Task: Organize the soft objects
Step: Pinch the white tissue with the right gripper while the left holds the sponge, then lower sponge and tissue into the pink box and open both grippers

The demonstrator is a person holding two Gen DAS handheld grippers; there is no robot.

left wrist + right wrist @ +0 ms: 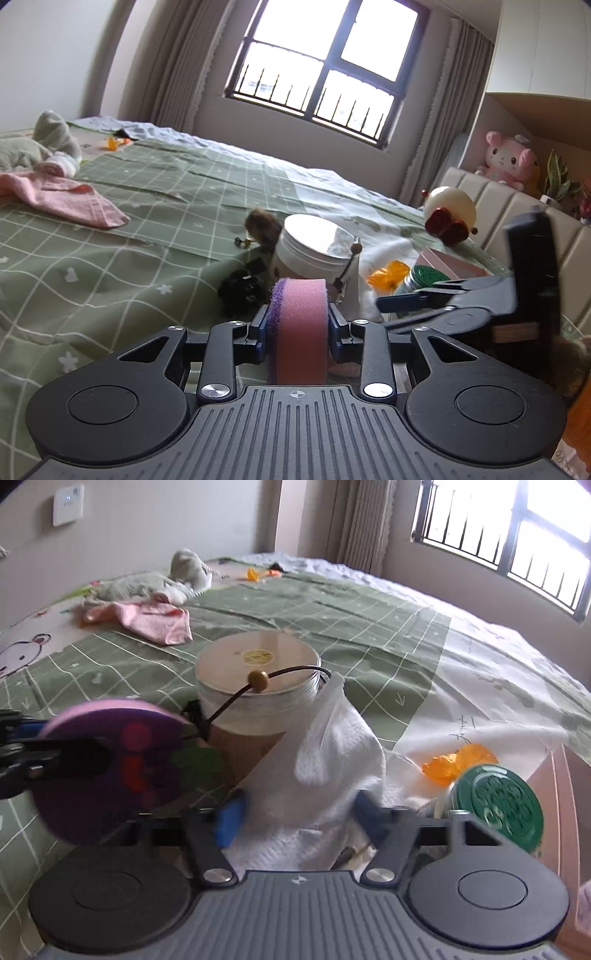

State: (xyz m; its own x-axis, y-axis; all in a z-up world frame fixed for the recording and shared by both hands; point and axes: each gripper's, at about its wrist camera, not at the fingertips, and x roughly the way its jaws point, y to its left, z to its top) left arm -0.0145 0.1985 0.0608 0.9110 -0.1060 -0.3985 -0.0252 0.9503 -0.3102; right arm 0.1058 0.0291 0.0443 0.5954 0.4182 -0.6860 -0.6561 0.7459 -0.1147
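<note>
My left gripper (297,325) is shut on a round pink and purple sponge (301,325), held above the green checked bedspread (110,266). The sponge also shows at the left of the right wrist view (110,760). My right gripper (299,812) is open, its blue pads either side of a white cloth (332,757) that stands up between them; contact is unclear. In the left wrist view the right gripper (402,306) reaches in from the right. A pink cloth (66,199) and a grey-green plush (37,147) lie far left on the bed.
A white round tin with a metal lid (314,251) stands just ahead, a beaded cord across it (258,681). A green-lidded jar (498,805), orange wrapper (458,762), black clip (240,288), brown fluffy item (262,225), pink box (454,266) lie nearby. Headboard (491,206) at right.
</note>
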